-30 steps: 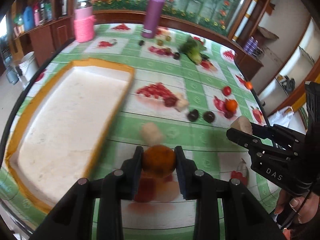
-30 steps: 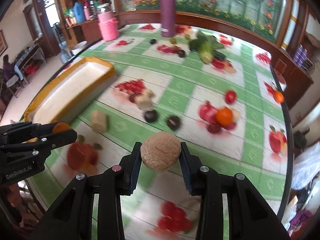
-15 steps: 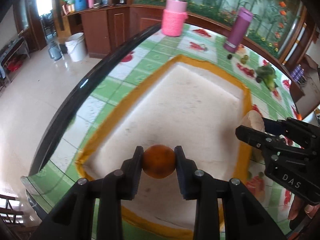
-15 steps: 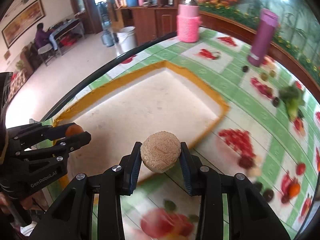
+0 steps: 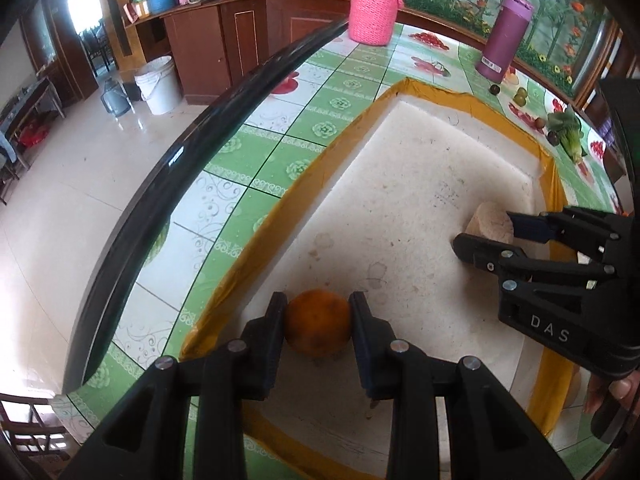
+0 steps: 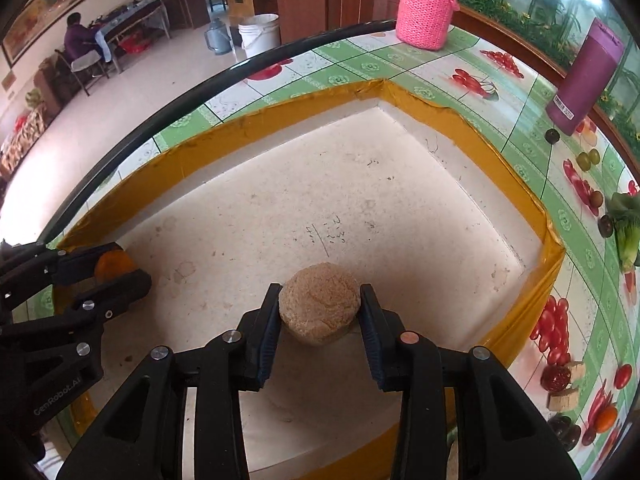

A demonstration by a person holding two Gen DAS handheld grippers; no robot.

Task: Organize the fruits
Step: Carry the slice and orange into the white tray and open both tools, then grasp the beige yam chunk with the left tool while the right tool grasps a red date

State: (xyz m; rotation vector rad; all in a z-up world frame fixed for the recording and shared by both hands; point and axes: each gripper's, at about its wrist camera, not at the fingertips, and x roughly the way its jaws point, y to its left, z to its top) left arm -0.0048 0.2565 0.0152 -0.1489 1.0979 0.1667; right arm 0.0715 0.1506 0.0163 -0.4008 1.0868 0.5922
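Note:
A white foam tray with a yellow taped rim (image 5: pixel 320 184) lies on the fruit-print tablecloth. My left gripper (image 5: pixel 318 300) is shut on an orange (image 5: pixel 318 328), held low over the tray's near left corner. In the right wrist view the same orange (image 6: pixel 110 264) shows in the left gripper (image 6: pixel 128 264). My right gripper (image 6: pixel 320 296) has its jaws opening around a round brown fruit (image 6: pixel 320 308) that rests on the tray floor (image 6: pixel 360 200). The pads stand just at the fruit's sides. From the left wrist view the right gripper (image 5: pixel 486 232) and brown fruit (image 5: pixel 492 220) sit near the tray's right rim.
A pink knitted jar (image 5: pixel 374 12) and a purple bottle (image 5: pixel 504 36) stand beyond the tray. Small dark and green fruits (image 6: pixel 588 158) and a leafy vegetable (image 5: pixel 568 136) lie to the right. The table's black edge (image 5: pixel 160 184) runs left of the tray.
Both grippers swung left from the open tablecloth to over the tray and came down. The brown fruit now rests on the tray floor, and the right jaws have widened slightly.

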